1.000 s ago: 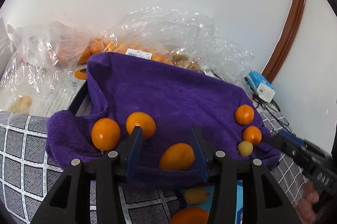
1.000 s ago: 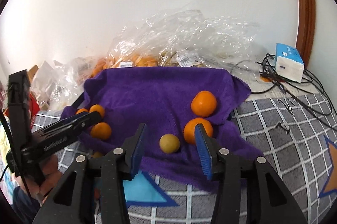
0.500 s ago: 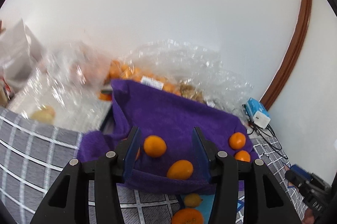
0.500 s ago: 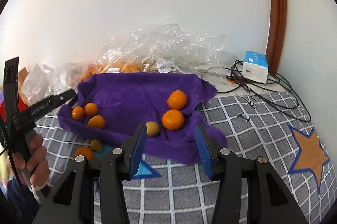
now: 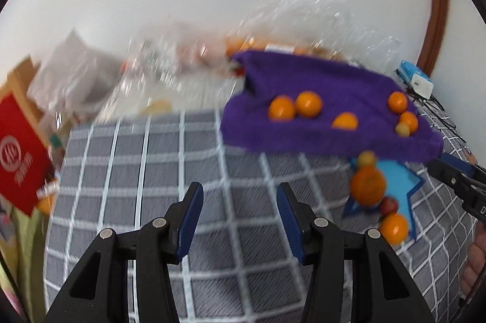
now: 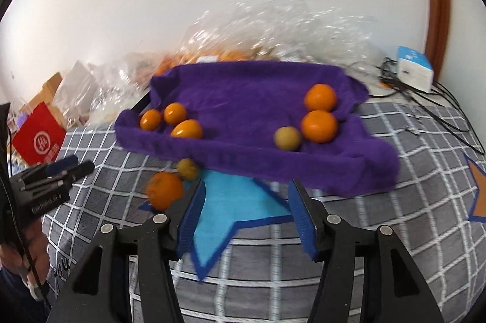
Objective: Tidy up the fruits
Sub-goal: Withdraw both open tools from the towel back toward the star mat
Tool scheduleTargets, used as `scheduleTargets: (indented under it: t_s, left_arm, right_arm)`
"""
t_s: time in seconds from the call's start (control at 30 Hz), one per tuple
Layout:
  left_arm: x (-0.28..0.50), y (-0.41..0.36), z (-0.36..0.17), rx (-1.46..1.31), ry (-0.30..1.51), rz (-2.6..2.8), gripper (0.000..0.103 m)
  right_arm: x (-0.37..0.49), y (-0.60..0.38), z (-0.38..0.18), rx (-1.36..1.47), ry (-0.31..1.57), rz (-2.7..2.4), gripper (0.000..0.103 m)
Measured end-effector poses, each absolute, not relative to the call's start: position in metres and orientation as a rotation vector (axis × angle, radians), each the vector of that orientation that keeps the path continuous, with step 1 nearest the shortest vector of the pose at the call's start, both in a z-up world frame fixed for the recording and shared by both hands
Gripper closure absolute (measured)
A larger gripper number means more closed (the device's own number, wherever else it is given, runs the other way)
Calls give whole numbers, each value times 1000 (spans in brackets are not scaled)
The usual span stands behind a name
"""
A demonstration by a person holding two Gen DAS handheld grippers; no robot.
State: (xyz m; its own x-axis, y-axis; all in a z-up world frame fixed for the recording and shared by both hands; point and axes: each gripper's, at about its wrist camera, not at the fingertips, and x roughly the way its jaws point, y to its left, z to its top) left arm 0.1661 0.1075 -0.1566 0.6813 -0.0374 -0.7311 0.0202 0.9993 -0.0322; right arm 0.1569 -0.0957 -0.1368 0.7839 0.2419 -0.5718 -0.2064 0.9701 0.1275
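Observation:
A purple towel [image 6: 243,98] lies on a grey checked blanket [image 5: 212,171]. On it are three oranges at the left [image 6: 174,113], two oranges at the right [image 6: 319,125] and a yellowish fruit [image 6: 287,137]. Off its front edge, an orange [image 6: 165,189] and a small yellowish fruit [image 6: 187,168] rest by a blue star patch [image 6: 231,201]. My right gripper [image 6: 247,186] hovers over the star, its jaws opening, with nothing between them. My left gripper [image 5: 240,189] is open and empty over bare blanket, left of the towel [image 5: 319,86]. Each gripper shows in the other's view: the left gripper [image 6: 60,171], the right gripper [image 5: 455,180].
Crumpled clear plastic bags [image 6: 273,25] holding more oranges lie behind the towel against a white wall. A red box [image 5: 21,153] sits at the left. A white-and-blue box [image 6: 414,68] with black cables [image 6: 425,98] is at the right.
My left gripper pulled back from the towel and swung left over the blanket, leaving the orange that lay between its fingers. My right gripper backed off, then came over the star; its jaws stand wider.

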Motion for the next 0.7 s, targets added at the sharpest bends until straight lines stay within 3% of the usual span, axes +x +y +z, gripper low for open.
scheduleTargets:
  t_s: [0.37, 0.7]
  left_arm:
    - [161, 148, -186, -66, 879, 155, 55]
    - [155, 155, -189, -99, 881, 161, 39]
  right_arm:
    - [181, -53, -150, 31, 698, 317, 43]
    - [195, -35, -153, 34, 725, 362, 43]
